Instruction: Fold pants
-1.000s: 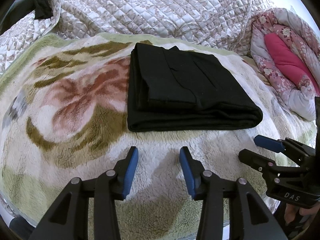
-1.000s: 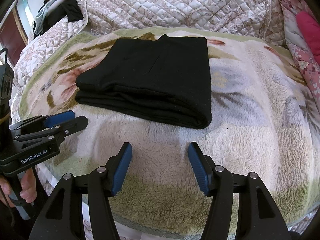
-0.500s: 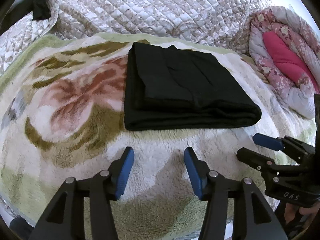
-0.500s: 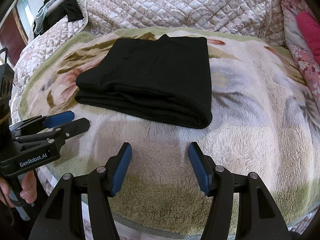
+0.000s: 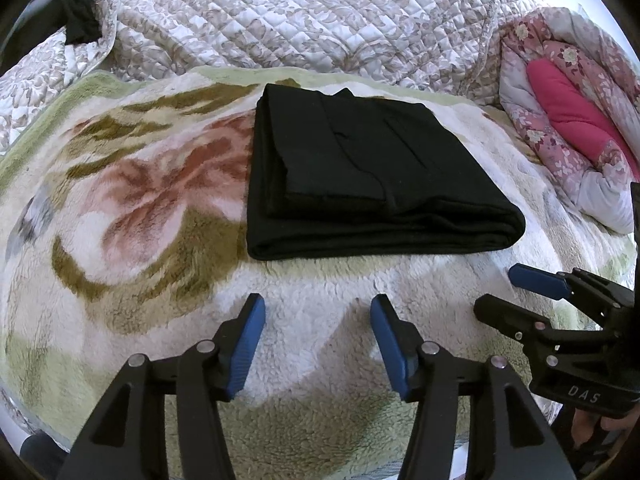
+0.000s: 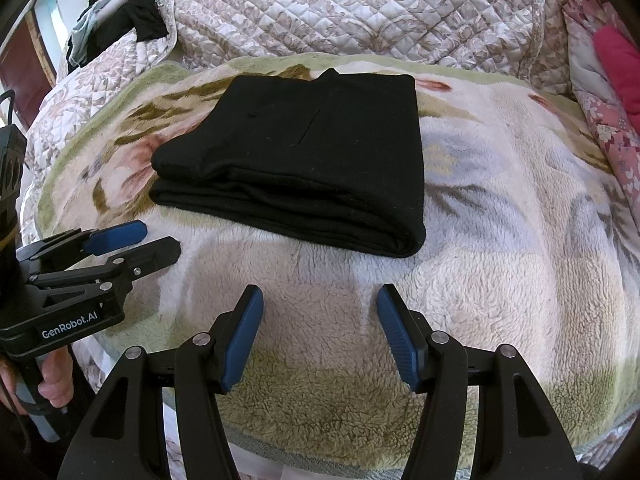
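Left gripper [image 5: 317, 312] jaws are opening, wider apart than a second ago, nothing between them but fleece blanket [image 5: 132, 272]. Neither hand has shifted; both tools sit back at the near edge of the bed, pointing down toward the blanket. Read: a release/reset, not a reach, and the folding looks finished or nearly so.

Right gripper [image 6: 320, 300] stands wide apart too, same spread as before, empty, blue pads clear of everything. In the left wrist view it shows at the right edge, held by a hand low in the corner; in the right wrist view the left tool shows at the left edge with fingers of a hand wrapped on its handle.

Farther in: the pants [image 5: 360, 184], black, lie flat mid-blanket as a compact rectangle, several layers stacked, thick folded edge facing the grippers. Apart from both tools, untouched. Unchanged over the last second. A small flap pokes out at the far edge; otherwise the edges look fairly square.

Beyond: quilted bedspread [image 5: 304, 16] bunched behind, pink floral duvet [image 5: 568, 112] at far right, dark clothes far left.
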The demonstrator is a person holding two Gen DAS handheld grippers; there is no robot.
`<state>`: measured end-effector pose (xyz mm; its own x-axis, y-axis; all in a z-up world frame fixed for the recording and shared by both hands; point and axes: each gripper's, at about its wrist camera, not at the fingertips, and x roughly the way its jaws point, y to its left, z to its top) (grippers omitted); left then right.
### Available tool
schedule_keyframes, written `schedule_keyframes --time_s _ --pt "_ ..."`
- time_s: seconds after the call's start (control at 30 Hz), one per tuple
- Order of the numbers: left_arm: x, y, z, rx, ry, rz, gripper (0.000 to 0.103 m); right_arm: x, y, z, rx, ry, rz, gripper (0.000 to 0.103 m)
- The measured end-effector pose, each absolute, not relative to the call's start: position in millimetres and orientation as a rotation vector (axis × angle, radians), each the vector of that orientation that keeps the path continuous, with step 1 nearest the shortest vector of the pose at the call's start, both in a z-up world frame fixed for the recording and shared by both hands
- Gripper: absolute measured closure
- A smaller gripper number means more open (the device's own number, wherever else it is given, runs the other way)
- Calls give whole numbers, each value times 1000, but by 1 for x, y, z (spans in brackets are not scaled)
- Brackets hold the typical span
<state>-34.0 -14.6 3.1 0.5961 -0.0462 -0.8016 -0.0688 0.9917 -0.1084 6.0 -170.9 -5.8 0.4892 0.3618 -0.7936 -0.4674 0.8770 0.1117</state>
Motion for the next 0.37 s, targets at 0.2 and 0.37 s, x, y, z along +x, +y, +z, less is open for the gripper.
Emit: schedule_keyframes --time_s 0.2,0.37 --pt "-33 -16 1 -110 931 17 43 6 -169 -7 -128 931 506 41" --pt "-33 -17 2 -115 929 19 42 6 -169 -7 -131 930 508 40"
